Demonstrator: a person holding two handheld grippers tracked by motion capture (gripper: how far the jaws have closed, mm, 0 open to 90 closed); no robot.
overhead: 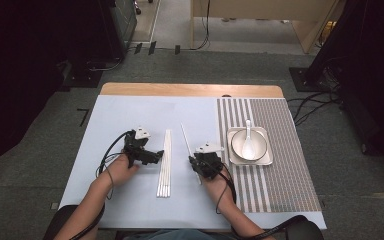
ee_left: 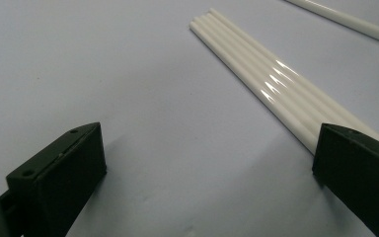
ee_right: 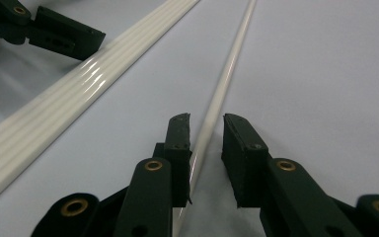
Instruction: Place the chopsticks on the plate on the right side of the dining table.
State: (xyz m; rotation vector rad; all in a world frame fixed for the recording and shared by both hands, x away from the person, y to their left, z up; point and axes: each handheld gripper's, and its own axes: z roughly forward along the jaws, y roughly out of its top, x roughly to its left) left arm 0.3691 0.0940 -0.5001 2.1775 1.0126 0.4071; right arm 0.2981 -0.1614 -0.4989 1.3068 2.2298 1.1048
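My right tool [ee_right: 206, 129] straddled the lone white chopstick [ee_right: 227, 74] lying on the pale surface [overhead: 130, 200], jaws narrowed around it but, as far as I could tell, not yet pinching. To grip well, I judged I should centre the stick and close gently. My left tool [ee_left: 202, 163] rested low with jaws wide apart, empty, beside the row of chopsticks [ee_left: 266, 84].

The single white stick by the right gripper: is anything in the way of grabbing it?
Nothing visible. The stick already lies between the right gripper's jaws, which are not clamped on it. The bundle of sticks lies apart, off to the side.
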